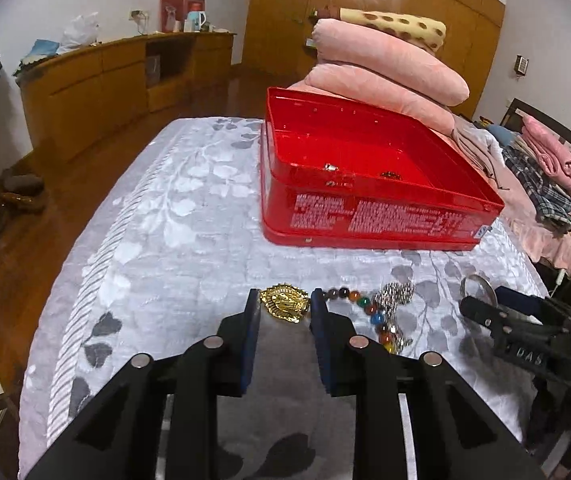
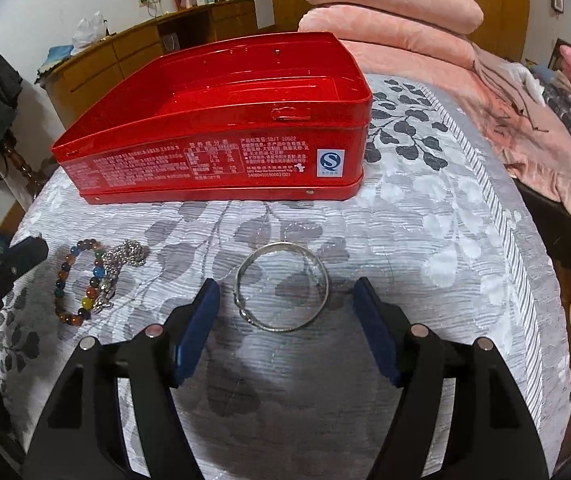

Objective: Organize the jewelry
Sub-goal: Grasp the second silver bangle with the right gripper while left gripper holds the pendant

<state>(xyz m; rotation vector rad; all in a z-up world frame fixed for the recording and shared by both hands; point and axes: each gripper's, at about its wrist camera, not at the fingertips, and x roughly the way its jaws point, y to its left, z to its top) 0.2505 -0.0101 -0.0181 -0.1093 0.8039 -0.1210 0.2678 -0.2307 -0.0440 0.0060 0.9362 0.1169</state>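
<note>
An open red tin box stands on the grey leaf-patterned cloth, with two small pieces inside. It also shows in the right wrist view. My left gripper is open with a gold brooch between its fingertips, lying on the cloth. A coloured bead bracelet and a silver chain lie just right of it; the bracelet and chain show in the right wrist view too. My right gripper is open, its fingers either side of a silver bangle.
Folded pink quilts are stacked behind the box. Clothes lie on the bed to the right. A wooden cabinet lines the far wall. The cloth's edge drops off at the left and right.
</note>
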